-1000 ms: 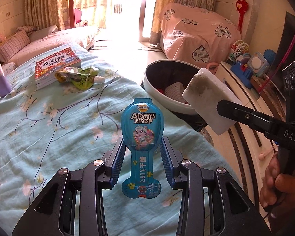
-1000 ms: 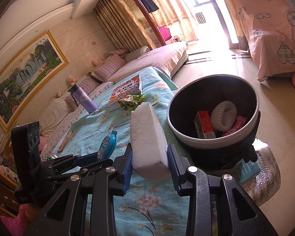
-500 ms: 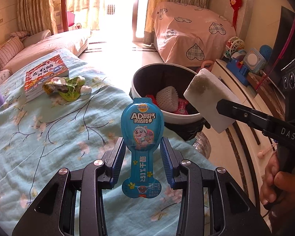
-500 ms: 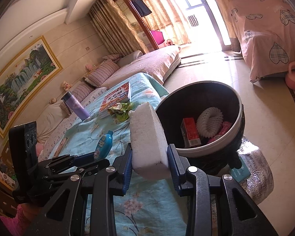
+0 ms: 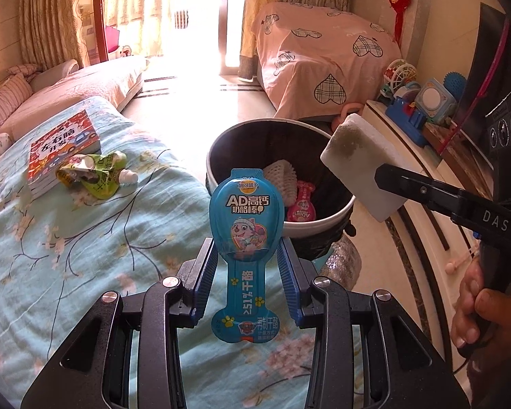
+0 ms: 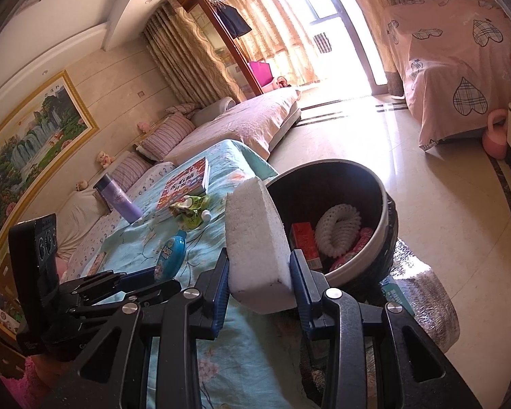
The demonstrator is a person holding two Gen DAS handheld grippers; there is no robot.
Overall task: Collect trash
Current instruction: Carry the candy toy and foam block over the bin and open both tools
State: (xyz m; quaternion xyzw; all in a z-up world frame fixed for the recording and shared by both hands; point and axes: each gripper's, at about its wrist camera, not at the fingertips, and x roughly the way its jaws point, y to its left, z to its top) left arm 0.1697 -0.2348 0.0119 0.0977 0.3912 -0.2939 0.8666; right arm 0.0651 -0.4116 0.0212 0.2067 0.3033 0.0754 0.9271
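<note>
My left gripper (image 5: 245,259) is shut on a blue snack wrapper (image 5: 246,235) that stands upright between its pads, over the bed's right edge. The right gripper (image 6: 259,266) is shut on a white foam block (image 6: 257,238). In the left wrist view that foam block (image 5: 361,167) hangs over the right rim of the round trash bin (image 5: 337,213). The trash bin (image 6: 380,231) stands on the floor beside the bed and holds a white foam net, a red box and pink wrappers. A green crumpled pouch (image 5: 95,173) lies on the bed near a book.
A book (image 5: 63,146) and a purple bottle (image 6: 119,201) rest on the flowered bedspread (image 5: 68,238). A pink-covered piece of furniture (image 5: 323,68) stands beyond the bin. Toys crowd a low cabinet (image 5: 422,112) at the right. A person's hand (image 5: 477,310) grips the right tool.
Both grippers have moved toward the bin with their loads. The bin now looks nearer and more of its contents show. Neither grip has altered.
</note>
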